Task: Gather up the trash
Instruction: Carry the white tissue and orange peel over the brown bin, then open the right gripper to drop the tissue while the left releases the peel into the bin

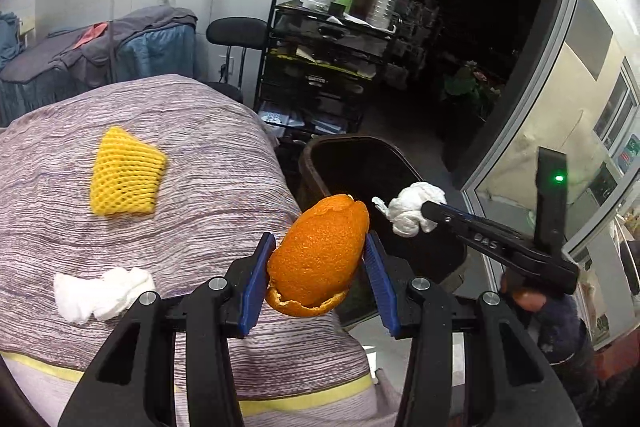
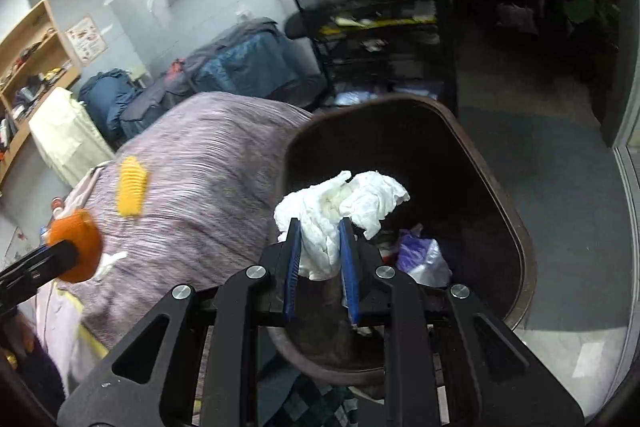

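An orange peel [image 1: 318, 255] is being pinched between the blue pads of the left gripper [image 1: 320, 247], held over the bed's edge beside the dark bin [image 1: 320, 155]. A crumpled white tissue [image 2: 340, 211] is being clamped by the nearly closed right gripper [image 2: 320, 231] above the bin's mouth, where a purplish bag [image 2: 420, 255], seemingly, is lying. A yellow foam net [image 1: 126, 175] and another tissue [image 1: 100, 291] are lying on the striped bedcover [image 1: 200, 195].

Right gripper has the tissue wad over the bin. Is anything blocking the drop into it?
Nothing visible does. The right gripper holds the tissue wad above the open mouth of the dark trash bin, which has no lid over it. Only a purple-and-white bag lies at the bottom. The orange peel in the left gripper is off to the side.
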`<move>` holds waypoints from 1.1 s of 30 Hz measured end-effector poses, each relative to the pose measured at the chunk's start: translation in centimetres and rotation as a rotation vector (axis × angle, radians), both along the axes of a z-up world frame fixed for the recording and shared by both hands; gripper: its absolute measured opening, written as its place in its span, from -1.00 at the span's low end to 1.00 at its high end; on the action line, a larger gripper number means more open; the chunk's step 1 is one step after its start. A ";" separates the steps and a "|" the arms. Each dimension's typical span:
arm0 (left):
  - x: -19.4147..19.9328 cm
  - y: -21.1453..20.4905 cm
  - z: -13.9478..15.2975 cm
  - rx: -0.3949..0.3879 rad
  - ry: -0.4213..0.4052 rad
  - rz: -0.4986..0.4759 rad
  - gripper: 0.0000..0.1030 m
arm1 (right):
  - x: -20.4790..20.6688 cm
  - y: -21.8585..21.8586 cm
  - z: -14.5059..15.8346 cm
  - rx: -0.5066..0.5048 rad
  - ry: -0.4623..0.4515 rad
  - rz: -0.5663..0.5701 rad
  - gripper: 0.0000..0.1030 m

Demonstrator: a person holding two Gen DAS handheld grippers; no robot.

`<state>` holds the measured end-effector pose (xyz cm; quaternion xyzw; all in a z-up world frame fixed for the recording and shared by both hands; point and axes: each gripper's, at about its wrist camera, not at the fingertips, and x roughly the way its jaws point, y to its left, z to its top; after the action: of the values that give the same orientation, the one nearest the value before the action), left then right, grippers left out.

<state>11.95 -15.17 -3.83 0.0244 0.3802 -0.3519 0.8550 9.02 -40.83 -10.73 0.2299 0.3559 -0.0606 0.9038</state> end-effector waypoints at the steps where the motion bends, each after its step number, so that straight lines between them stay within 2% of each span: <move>1: -0.1 -0.2 0.0 0.001 0.002 -0.004 -0.12 | 0.2 -0.4 -0.7 0.005 0.015 -0.010 -0.61; 4: -0.5 -0.7 -0.1 0.002 0.005 -0.018 -0.12 | 0.6 -1.0 -2.2 0.008 0.051 -0.029 -0.60; 7: -0.6 -1.1 -0.2 -0.002 0.016 -0.027 -0.12 | 0.6 -1.4 -3.4 0.026 0.070 -0.045 -0.51; 8: -0.6 -1.2 -0.3 -0.002 0.019 -0.030 -0.12 | 0.6 -1.3 -3.7 0.026 0.078 -0.045 -0.29; 9: -0.6 -1.3 -0.4 -0.002 0.020 -0.032 -0.12 | 0.5 -1.2 -3.8 0.023 0.081 -0.050 0.02; 11: -0.6 -1.6 -0.5 0.001 0.022 -0.037 -0.12 | 0.0 -1.2 -4.0 0.034 0.066 -0.064 0.27; 12: -0.7 -1.7 -0.6 0.004 0.024 -0.040 -0.12 | -0.2 -1.2 -4.0 0.041 0.060 -0.070 0.31; 18: -0.8 -2.9 -0.7 0.006 0.033 -0.067 -0.12 | -1.2 -1.6 -3.6 0.045 0.043 -0.098 0.45; 28: 0.0 -6.5 -0.6 0.006 0.047 -0.130 -0.12 | -3.7 -2.8 -1.4 0.025 -0.031 -0.193 0.51; 33: 0.5 -8.7 -1.1 0.038 0.046 -0.151 -0.12 | -5.4 -4.0 -0.8 0.014 -0.056 -0.253 0.51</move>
<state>12.42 -23.86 -4.96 0.0611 0.4036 -0.4085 0.8164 3.66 -44.88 -11.51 0.2808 0.2992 -0.1651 0.8969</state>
